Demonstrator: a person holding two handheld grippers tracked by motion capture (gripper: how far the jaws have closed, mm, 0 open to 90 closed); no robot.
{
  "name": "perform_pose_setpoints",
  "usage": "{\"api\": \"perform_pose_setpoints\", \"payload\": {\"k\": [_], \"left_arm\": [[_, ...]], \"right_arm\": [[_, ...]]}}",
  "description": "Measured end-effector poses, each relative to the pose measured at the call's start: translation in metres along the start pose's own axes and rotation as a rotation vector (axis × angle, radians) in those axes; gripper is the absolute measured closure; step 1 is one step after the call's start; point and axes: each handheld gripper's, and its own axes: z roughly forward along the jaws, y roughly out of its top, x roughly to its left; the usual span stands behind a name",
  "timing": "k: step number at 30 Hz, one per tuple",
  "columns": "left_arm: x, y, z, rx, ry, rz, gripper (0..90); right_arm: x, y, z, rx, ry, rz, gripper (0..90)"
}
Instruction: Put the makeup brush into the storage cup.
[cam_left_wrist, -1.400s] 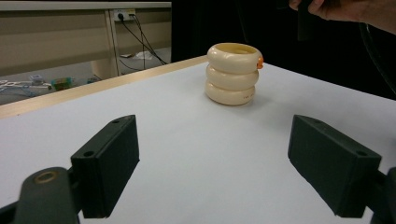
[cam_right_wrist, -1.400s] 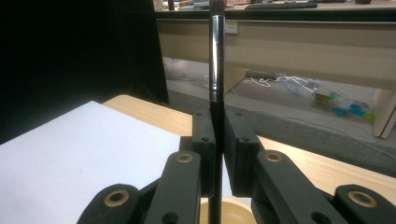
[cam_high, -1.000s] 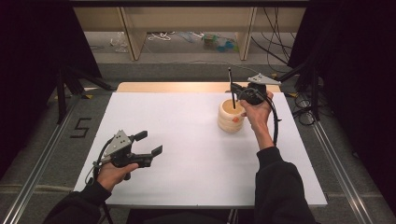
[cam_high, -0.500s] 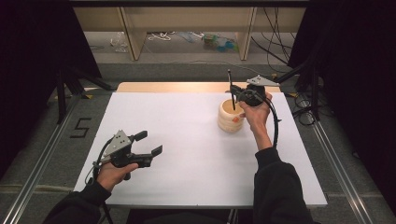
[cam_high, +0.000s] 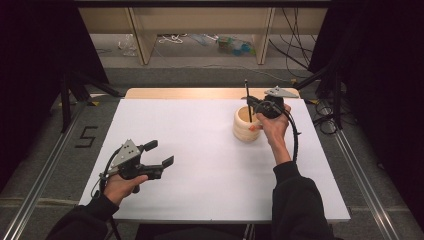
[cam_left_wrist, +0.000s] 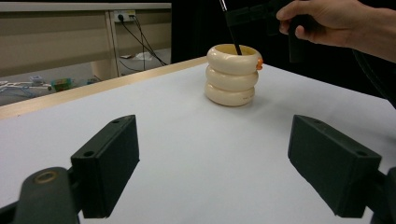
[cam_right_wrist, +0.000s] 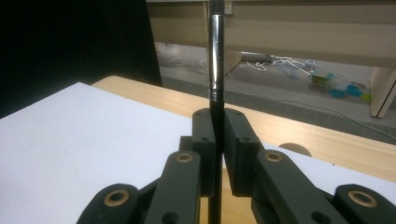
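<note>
A cream ribbed holder (cam_high: 246, 125) made of three stacked rings stands on the white table at the right back; it also appears as the holder (cam_left_wrist: 231, 74) in the left gripper view. A thin black pen (cam_high: 247, 97) stands upright with its lower end inside the holder. My right gripper (cam_high: 254, 103) is shut on the pen just above the rim, and the pen (cam_right_wrist: 215, 65) rises between its jaws. My left gripper (cam_high: 159, 155) rests open near the front left of the table, nothing between its pads (cam_left_wrist: 106, 163).
The white table top (cam_high: 200, 150) has a wooden strip (cam_high: 190, 93) along its back edge. Beyond it stand shelf legs with cables and bottles on the floor. A small orange bit (cam_left_wrist: 258, 62) sits at the holder's rim. Metal rails (cam_high: 360, 175) flank the table.
The right hand has shifted slightly with the pen at the holder; the pen stays upright in it. The left gripper has not moved.
</note>
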Motion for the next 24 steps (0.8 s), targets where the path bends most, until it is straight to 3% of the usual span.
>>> {"api": "perform_pose_setpoints", "payload": {"k": [4,11,17,20,24], "left_arm": [[0.0,0.0,0.0,0.0,-0.002,0.005,16.2],[0.0,0.0,0.0,0.002,-0.003,0.007,16.2],[0.0,0.0,0.0,0.001,-0.002,0.005,16.2],[0.0,0.0,0.0,0.005,-0.004,0.01,16.2],[0.0,0.0,0.0,0.004,-0.004,0.009,16.2]], "right_arm": [[0.003,0.0,-0.002,0.027,0.0,0.007,83.9],[0.002,-0.003,-0.001,0.011,-0.002,-0.003,83.8],[0.001,-0.009,0.0,0.04,-0.012,0.001,83.8],[0.001,-0.01,0.0,0.03,-0.012,-0.011,83.8],[0.0,-0.012,-0.001,0.061,-0.031,-0.009,83.6]]}}
